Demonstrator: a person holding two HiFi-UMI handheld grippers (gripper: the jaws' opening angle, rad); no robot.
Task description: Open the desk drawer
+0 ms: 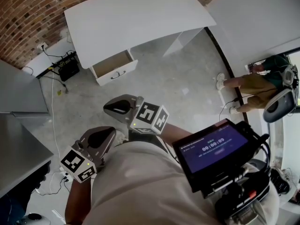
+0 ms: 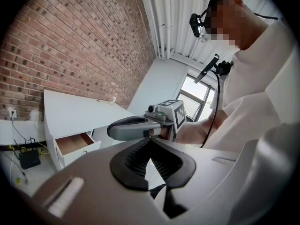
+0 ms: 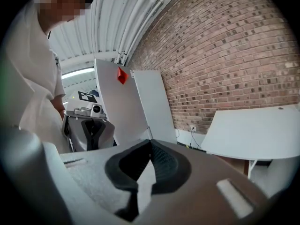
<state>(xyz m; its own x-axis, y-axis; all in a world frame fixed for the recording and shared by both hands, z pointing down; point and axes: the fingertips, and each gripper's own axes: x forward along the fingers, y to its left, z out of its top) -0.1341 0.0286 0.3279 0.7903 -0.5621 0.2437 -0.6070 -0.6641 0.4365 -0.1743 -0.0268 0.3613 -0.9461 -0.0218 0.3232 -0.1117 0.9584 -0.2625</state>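
The desk drawer is being shown pulled out beneath the white desk, upper left of the head view. Well apart, lower in the frame, the left gripper and right gripper are being held closed, tips touching, with nothing gripped.

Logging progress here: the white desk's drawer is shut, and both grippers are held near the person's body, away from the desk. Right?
Not quite: the drawer of the white desk is pulled out, its inside showing, as the head view shows. The left gripper and right gripper are indeed near the person's body, away from the desk.
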